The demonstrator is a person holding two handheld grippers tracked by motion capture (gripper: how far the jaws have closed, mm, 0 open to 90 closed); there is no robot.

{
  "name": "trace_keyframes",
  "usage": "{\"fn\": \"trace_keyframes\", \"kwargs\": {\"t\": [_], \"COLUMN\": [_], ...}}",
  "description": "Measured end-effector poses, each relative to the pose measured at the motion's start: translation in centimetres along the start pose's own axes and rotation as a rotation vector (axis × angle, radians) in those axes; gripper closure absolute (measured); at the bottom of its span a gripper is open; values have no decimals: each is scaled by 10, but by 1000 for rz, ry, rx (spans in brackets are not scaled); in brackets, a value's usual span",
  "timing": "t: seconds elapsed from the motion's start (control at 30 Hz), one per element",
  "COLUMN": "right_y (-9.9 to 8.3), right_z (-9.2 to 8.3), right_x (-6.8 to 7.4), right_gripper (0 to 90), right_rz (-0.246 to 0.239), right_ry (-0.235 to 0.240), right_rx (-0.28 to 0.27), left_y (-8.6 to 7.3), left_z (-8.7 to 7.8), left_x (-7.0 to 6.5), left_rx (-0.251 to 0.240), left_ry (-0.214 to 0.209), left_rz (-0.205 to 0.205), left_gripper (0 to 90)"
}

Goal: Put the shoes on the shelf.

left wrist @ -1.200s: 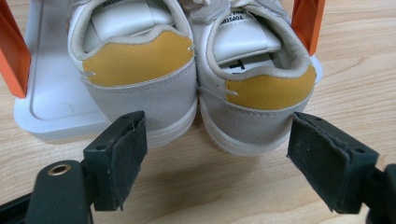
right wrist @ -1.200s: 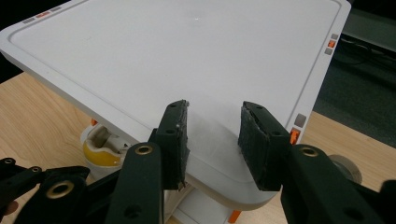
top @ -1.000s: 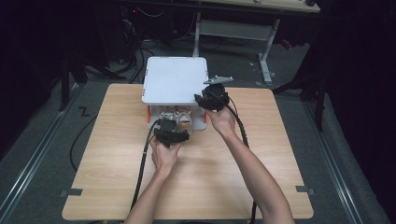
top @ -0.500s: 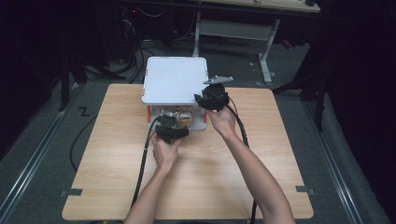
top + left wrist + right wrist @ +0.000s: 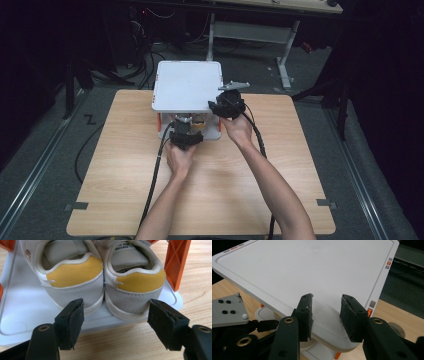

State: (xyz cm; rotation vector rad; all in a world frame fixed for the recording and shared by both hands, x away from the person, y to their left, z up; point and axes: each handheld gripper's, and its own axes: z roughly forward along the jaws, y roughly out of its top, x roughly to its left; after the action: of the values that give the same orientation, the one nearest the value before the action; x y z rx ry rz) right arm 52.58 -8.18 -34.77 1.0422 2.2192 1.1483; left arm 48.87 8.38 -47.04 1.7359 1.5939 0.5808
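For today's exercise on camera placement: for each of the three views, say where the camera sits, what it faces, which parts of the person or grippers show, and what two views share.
High view: above the person's side, looking forward and down on the wooden table; both forearms, left gripper, right gripper.
Left gripper view: rides the left gripper, facing the heels of a pair of shoes on the white lower shelf; open jaws.
Right gripper view: rides the right gripper, facing the white top shelf; open jaws.
Shared: that top shelf also appears in the high view.
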Motion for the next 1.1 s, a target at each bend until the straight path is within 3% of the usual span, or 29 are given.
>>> {"fn": "trace_keyframes", "kwargs": {"t": [0.3, 0.67, 0.7, 0.87, 1.07, 1.1], "right_y": [0, 0, 0, -1, 0, -1], "right_z": [0, 0, 0, -2, -10, -13], "right_x": [0, 1, 0, 1, 3, 5], "right_gripper": [618, 613, 611, 594, 559, 542], "right_rz": [2, -1, 1, -15, -21, -39], "right_ry": [-4, -6, -5, -26, -4, 1], "right_rx": [0, 1, 0, -10, -23, -10], "left_y": [0, 1, 0, -3, -9, -11], "left_z": [5, 6, 6, -2, -14, -21], "left_x": [1, 2, 3, 12, 26, 28], "left_rx": [-25, -1, -6, -11, -13, 0], "left_ry": [9, 41, 40, 22, -3, -9], "left_rz": [-3, 51, 42, 49, 45, 59], "left_gripper": [311, 318, 314, 316, 340, 339]}}
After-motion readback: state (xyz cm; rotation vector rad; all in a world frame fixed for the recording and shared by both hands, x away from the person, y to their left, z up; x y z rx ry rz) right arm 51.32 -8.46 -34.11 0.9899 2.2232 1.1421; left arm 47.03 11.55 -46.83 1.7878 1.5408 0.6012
